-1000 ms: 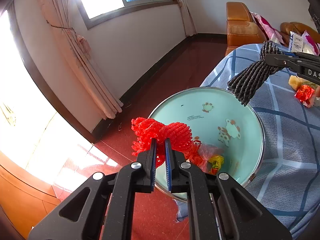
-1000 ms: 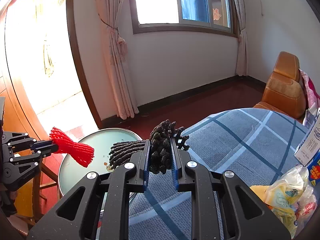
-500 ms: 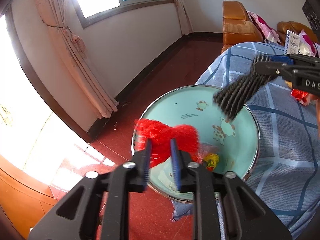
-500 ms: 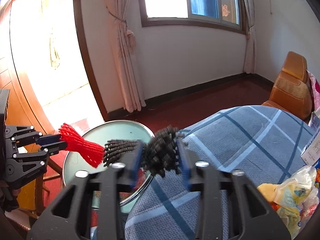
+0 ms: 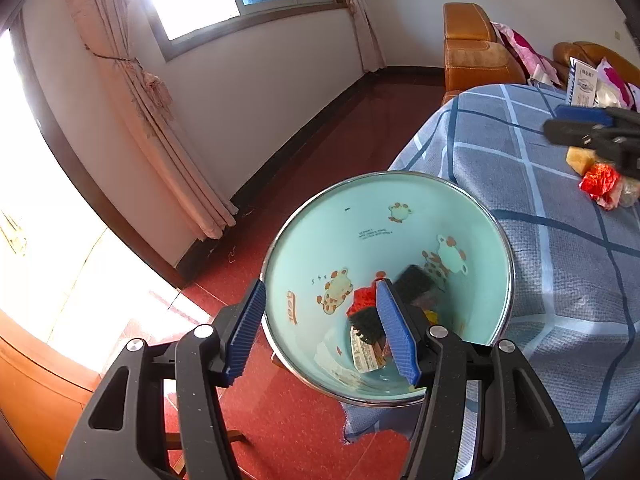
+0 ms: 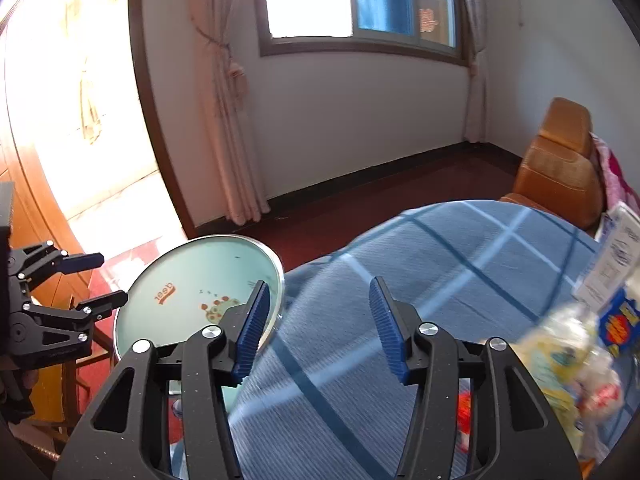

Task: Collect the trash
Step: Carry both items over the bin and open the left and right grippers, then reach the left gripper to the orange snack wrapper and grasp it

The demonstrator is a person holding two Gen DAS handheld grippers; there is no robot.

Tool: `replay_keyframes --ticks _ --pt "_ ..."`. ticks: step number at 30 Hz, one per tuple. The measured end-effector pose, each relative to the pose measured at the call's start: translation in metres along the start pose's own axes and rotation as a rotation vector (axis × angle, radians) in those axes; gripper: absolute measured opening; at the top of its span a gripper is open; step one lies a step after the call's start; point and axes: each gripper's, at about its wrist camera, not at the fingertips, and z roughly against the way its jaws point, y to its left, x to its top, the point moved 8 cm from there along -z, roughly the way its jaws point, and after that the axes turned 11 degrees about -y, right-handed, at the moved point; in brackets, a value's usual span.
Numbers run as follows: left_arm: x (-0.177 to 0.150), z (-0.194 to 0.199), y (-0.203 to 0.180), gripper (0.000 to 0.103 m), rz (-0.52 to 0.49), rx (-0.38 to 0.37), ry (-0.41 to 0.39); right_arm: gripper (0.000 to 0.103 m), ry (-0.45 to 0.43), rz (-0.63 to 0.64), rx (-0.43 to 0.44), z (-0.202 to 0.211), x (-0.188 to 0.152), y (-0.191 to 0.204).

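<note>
A mint-green bin [image 5: 360, 236] with cartoon prints stands beside the table. In its bottom lie a red foam net [image 5: 363, 299], a black foam net [image 5: 414, 280] and other scraps. My left gripper [image 5: 320, 326] hovers over the bin's near rim, its jaws opening, nothing between them. In the right wrist view my right gripper [image 6: 316, 326] hangs over the blue checked tablecloth [image 6: 460, 248], jaws opening and empty, with the bin [image 6: 188, 276] and the left gripper [image 6: 100, 280] to its left. More trash [image 5: 600, 184] lies on the table at the right.
White and blue packets [image 6: 616, 264] and crumpled wrappers [image 6: 560, 364] sit at the table's right side. An orange leather chair [image 6: 560, 164] stands behind the table. Red floor, curtains and a window wall lie beyond the bin.
Both grippers opened. The red net fell from the left one and the black net from the right one into the bin. The right gripper drew back over the table.
</note>
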Motion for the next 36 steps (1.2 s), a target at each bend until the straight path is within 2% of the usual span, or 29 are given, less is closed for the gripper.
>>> replay_keyframes --ticks 3,5,7,10,14,19,22,25,27,30,33,36 --pt "0.0 0.001 -0.005 0.06 -0.009 -0.004 0.002 0.055 -0.008 -0.007 -0.021 0.016 0.0 -0.013" --pt "0.002 0.003 -0.008 0.07 -0.014 -0.004 -0.006 0.055 -0.014 -0.012 -0.038 0.029 -0.001 -0.023" --pt "0.005 0.006 -0.014 0.071 -0.023 -0.007 -0.014 0.056 -0.019 -0.019 -0.06 0.042 -0.002 -0.035" --pt "0.008 0.008 -0.027 0.072 -0.043 -0.025 -0.021 0.056 -0.03 -0.042 -0.113 0.072 -0.008 -0.06" --pt "0.01 0.011 -0.047 0.08 -0.07 -0.053 -0.032 0.061 -0.041 -0.081 -0.217 0.119 -0.024 -0.099" --pt "0.011 0.01 -0.084 0.081 -0.118 -0.118 -0.037 0.065 0.018 -0.162 -0.431 0.186 -0.08 -0.164" --pt "0.014 0.012 -0.107 0.081 -0.142 -0.156 -0.047 0.065 0.109 -0.197 -0.514 0.205 -0.124 -0.182" --pt "0.018 0.014 -0.125 0.082 -0.161 -0.182 -0.056 0.065 0.186 -0.211 -0.547 0.206 -0.153 -0.186" --pt "0.02 0.016 -0.133 0.083 -0.168 -0.193 -0.062 0.065 0.23 -0.222 -0.545 0.195 -0.163 -0.181" --pt "0.022 0.022 -0.139 0.087 -0.18 -0.2 -0.073 0.065 0.26 -0.251 -0.483 0.173 -0.17 -0.162" --pt "0.024 0.025 -0.139 0.087 -0.175 -0.198 -0.078 0.065 0.222 -0.258 -0.4 0.152 -0.156 -0.132" --pt "0.028 0.024 -0.138 0.087 -0.158 -0.193 -0.078 0.066 0.15 -0.238 -0.269 0.14 -0.132 -0.093"
